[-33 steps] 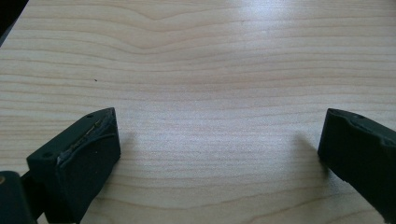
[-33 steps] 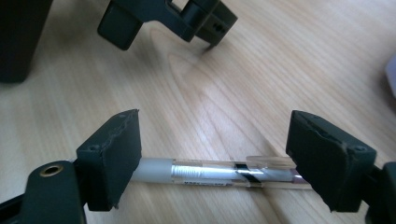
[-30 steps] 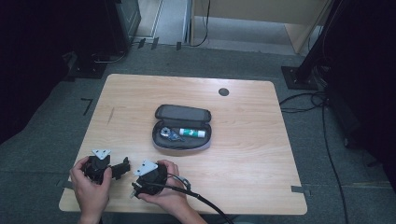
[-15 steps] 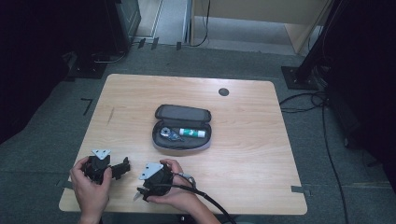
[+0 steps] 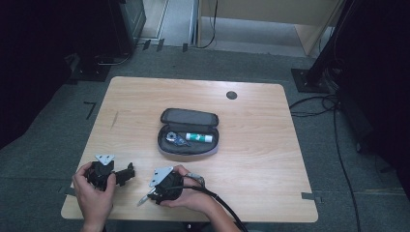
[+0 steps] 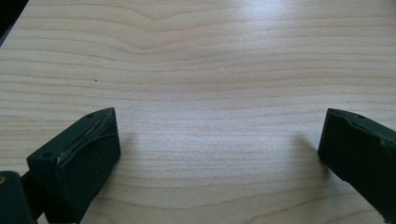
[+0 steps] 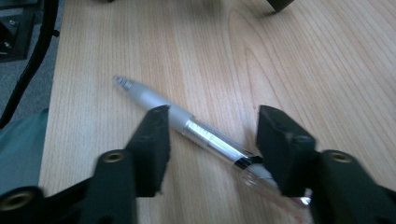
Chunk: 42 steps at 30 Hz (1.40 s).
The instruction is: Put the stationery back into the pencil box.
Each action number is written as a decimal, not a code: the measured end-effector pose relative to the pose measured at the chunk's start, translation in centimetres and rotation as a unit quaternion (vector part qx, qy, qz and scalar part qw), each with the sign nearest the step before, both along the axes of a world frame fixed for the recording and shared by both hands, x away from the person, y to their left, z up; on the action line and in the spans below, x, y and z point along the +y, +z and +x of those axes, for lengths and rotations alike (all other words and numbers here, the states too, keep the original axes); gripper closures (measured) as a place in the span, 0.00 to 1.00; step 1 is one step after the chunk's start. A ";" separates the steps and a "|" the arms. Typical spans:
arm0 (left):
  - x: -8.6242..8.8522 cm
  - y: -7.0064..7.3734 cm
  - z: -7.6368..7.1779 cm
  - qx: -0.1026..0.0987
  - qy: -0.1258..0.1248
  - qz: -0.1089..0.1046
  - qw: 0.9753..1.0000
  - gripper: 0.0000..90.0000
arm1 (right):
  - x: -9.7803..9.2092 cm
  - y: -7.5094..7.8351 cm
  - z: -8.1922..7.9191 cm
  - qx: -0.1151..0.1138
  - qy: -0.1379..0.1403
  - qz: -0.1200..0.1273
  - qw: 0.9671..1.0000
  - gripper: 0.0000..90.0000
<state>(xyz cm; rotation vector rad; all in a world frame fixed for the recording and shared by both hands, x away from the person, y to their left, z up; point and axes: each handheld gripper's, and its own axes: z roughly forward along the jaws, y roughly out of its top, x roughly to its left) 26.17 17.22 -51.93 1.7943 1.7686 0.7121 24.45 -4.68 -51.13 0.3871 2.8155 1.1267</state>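
Note:
A clear-and-silver pen (image 7: 201,133) lies slantwise on the wooden table (image 5: 261,159) near its front edge. My right gripper (image 7: 213,122) is open, with one jaw on either side of the pen's barrel and a gap at each side. From above, the right gripper (image 5: 152,194) points toward the front left, and the pen (image 5: 143,198) pokes out beyond it. My left gripper (image 5: 128,172) rests at the front left with its jaws aimed right. The left gripper (image 6: 219,135) is open wide over bare wood.
An open grey pencil case (image 5: 188,117) lies at the table's middle, holding a green-and-white tube (image 5: 199,137) and a small metal and blue item (image 5: 174,140). A dark round grommet (image 5: 231,95) sits near the far edge. A black cable (image 5: 217,198) trails from the right gripper.
The right hand has shifted slightly and tipped its gripper down over the pen near the front edge. The left gripper has stayed put.

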 end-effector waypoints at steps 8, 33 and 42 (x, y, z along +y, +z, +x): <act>0.0 0.0 0.0 0.000 0.000 0.000 1.000 0.00 | -0.8 0.2 0.2 0.000 0.003 0.000 1.000 0.86; 0.0 0.0 0.0 0.000 0.000 0.000 1.000 0.00 | -3.0 1.0 0.1 0.004 -0.017 0.005 1.000 0.89; 0.0 0.0 0.0 -0.001 0.001 -0.001 1.000 0.00 | -4.9 2.4 0.7 -0.009 -0.034 0.016 0.999 0.90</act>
